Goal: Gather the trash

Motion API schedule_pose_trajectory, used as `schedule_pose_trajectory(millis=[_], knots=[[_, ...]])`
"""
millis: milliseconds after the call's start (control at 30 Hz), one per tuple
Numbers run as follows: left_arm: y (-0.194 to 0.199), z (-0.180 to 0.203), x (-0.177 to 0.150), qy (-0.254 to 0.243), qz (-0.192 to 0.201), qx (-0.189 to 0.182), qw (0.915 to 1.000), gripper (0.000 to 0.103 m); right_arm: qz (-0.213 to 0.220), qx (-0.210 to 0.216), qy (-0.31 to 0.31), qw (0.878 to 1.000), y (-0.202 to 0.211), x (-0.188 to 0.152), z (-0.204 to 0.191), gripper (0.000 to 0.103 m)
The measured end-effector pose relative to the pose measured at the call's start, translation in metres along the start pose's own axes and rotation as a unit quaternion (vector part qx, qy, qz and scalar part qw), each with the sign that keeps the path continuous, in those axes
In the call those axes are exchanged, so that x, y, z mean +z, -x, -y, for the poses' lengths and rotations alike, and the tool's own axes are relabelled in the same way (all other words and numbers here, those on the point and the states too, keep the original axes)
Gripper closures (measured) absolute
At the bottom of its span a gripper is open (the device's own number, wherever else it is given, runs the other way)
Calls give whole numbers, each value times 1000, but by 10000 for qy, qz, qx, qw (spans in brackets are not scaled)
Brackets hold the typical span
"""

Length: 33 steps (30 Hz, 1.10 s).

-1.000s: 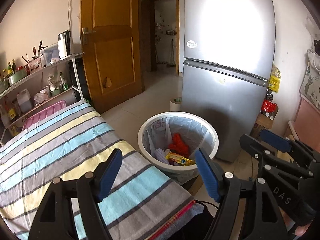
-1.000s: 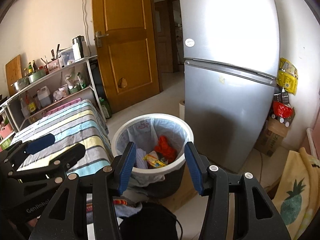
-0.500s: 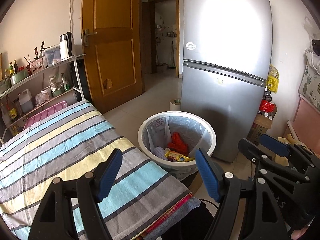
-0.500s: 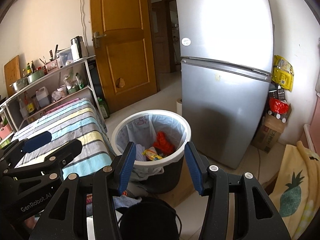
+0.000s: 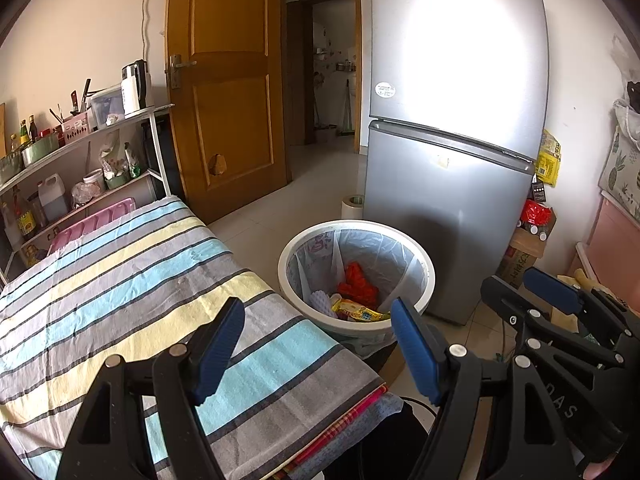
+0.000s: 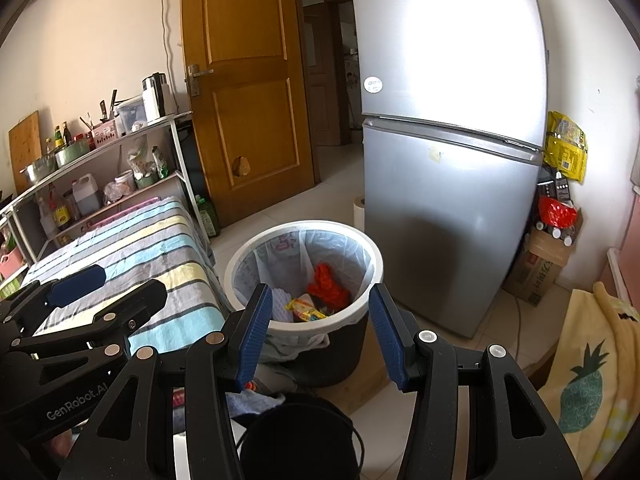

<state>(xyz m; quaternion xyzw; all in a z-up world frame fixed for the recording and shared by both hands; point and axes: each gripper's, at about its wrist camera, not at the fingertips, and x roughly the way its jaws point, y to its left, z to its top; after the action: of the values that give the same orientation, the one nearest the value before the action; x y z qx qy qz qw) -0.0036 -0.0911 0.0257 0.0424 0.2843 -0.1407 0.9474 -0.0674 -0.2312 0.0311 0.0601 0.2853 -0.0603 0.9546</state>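
From my seat, starting at nine o'clock, the shelf rack [image 5: 80, 148] holds bottles and jars against the wall, and in front of it the striped tablecloth [image 5: 120, 280] lies bare, with no scrap on it that I can make out. My left gripper [image 5: 316, 344] hangs above the cloth's near corner with its blue pads spread wide and nothing between them. Moving toward twelve o'clock, the trash bin [image 6: 376, 280] stands on the floor just beside the table corner and close to the silver fridge [image 6: 440, 200]; its thin plastic liner [image 6: 344, 248] is folded over the white rim. Inside lie a crumpled red wrapper [image 6: 328, 284], a yellow snack packet [image 6: 304, 308] and a pale ridged piece [image 6: 278, 300] I cannot identify. My right gripper [image 6: 316, 324] sits just short of the bin's near rim, jaws apart and empty. I judge everything in there light, soft and crinkly; the foil packet would likely slip, so I would pinch any such piece across a fold or crimped edge. If the bag itself must come out, I would grasp the liner's gathered edge gently, since it looks prone to tearing.
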Motion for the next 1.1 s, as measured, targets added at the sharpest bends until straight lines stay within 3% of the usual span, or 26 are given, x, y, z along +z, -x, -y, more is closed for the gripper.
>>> schedule_pose_trajectory(millis=[1100], knots=[[-1, -3, 3, -8, -27, 10, 10000, 26, -14, 26, 13, 10000, -1, 2, -1, 52]])
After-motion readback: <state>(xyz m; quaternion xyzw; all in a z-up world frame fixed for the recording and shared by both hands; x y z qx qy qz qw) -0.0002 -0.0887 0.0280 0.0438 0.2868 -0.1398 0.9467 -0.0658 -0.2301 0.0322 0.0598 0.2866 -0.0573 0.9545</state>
